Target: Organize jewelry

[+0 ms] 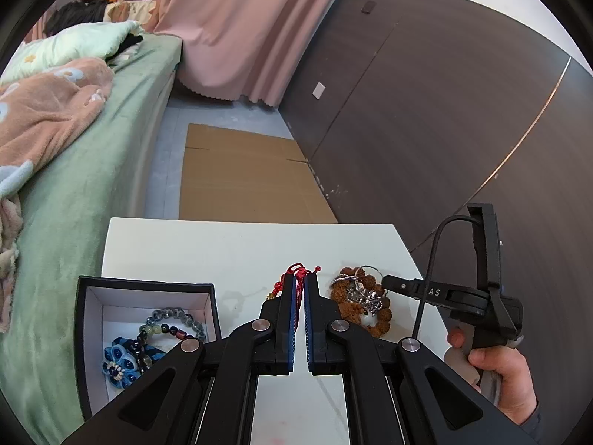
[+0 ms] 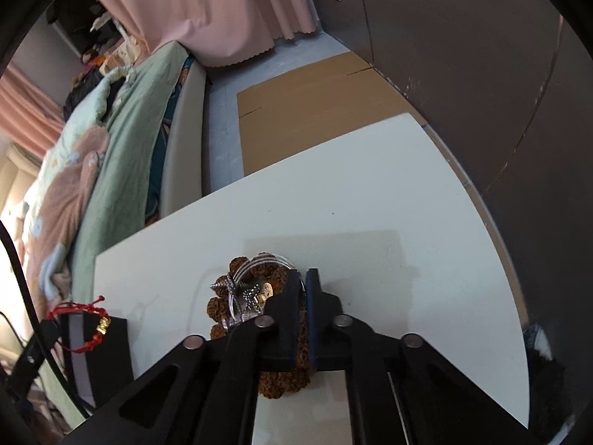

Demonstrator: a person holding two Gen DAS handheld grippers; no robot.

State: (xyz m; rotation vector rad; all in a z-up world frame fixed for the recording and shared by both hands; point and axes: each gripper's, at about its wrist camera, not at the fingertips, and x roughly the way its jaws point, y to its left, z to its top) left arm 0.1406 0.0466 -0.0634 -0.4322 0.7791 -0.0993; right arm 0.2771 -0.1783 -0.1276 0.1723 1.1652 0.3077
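Observation:
My left gripper is shut on a red cord bracelet and holds it above the white table. The bracelet, with its gold charm, also shows in the right wrist view. A black jewelry box at the left holds a beaded bracelet and a blue flower piece. My right gripper is shut on a thin silver bangle that lies on a brown seed-bead bracelet. The same pile and the right gripper show in the left wrist view.
A bed with green sheet runs along the table's left. Flat cardboard lies on the floor beyond the table. A dark wall panel stands at the right, and a pink curtain hangs behind.

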